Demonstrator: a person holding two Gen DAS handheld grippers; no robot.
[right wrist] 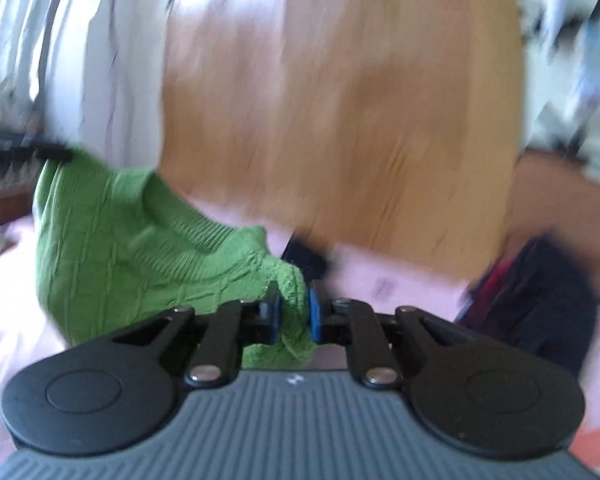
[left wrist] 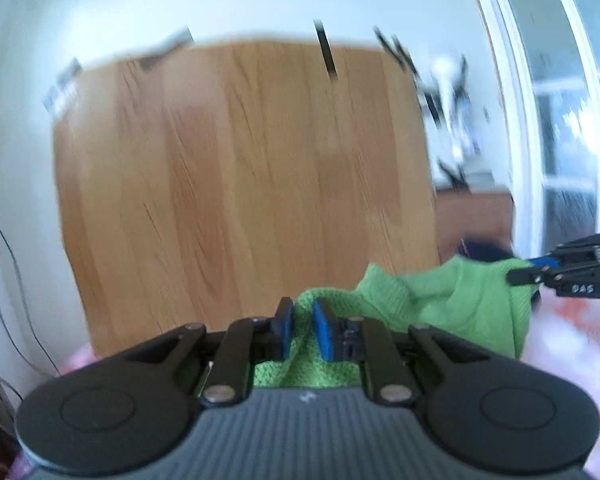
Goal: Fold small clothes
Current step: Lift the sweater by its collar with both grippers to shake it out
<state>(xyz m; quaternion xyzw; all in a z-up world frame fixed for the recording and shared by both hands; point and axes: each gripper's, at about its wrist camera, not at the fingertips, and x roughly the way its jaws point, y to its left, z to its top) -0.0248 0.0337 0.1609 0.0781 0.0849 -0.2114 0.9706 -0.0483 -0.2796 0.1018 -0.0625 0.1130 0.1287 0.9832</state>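
White chars, approx "DAS" or "9AS", blurry, on right gripper, seen far right of left gripper.

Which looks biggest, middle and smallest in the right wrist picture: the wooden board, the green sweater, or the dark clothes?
1. Wooden board, filling most of the picture.
2. Green sweater, though it sits nearer the camera, so it may look bigger than it is.
3. Dark clothes, partly cut off by blur.

It looks like a home bedroom. A wooden headboard stands at twelve o'clock above pink bedding. A white-framed window shows at two o'clock.
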